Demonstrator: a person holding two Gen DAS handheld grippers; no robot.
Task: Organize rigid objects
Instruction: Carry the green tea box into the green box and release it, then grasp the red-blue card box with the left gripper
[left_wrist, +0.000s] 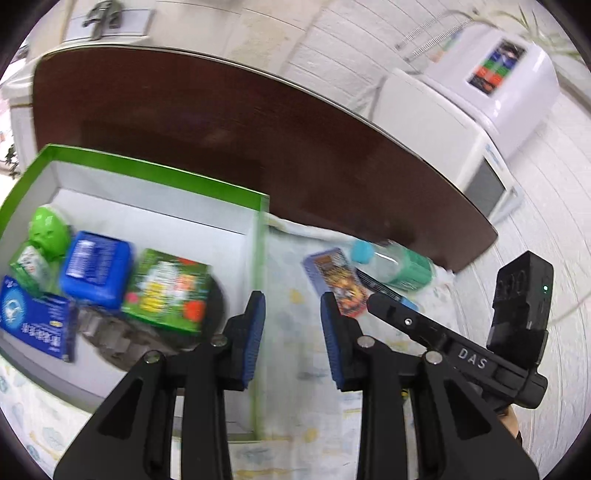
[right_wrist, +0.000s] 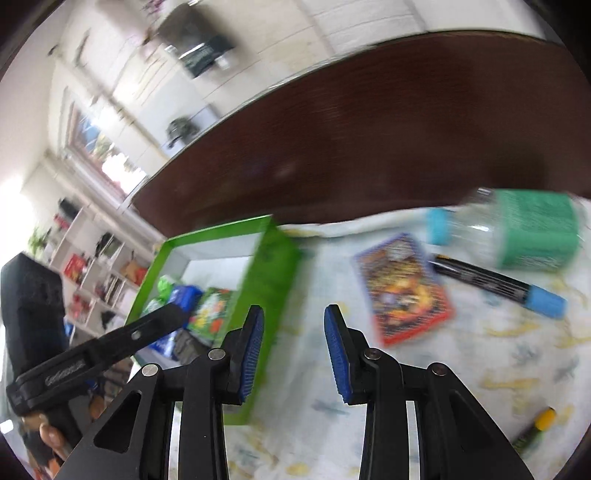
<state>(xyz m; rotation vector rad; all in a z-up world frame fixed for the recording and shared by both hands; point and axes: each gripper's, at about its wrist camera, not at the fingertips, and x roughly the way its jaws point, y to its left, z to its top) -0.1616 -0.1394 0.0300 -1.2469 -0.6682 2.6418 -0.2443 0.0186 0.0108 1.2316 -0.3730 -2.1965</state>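
A green box with a white inside holds a blue tub, a colourful green carton, a blue packet and a green round item. My left gripper hovers open over the box's right wall, with nothing between its blue pads. On the patterned cloth to the right lie a card pack, a clear bottle with a blue cap and a black marker. My right gripper is open and empty, beside the green box and left of the card pack.
The cloth covers the near part of a dark brown table. A small yellow-and-green stick lies at the lower right. A white appliance stands past the table's right end. Shelves line the far left wall.
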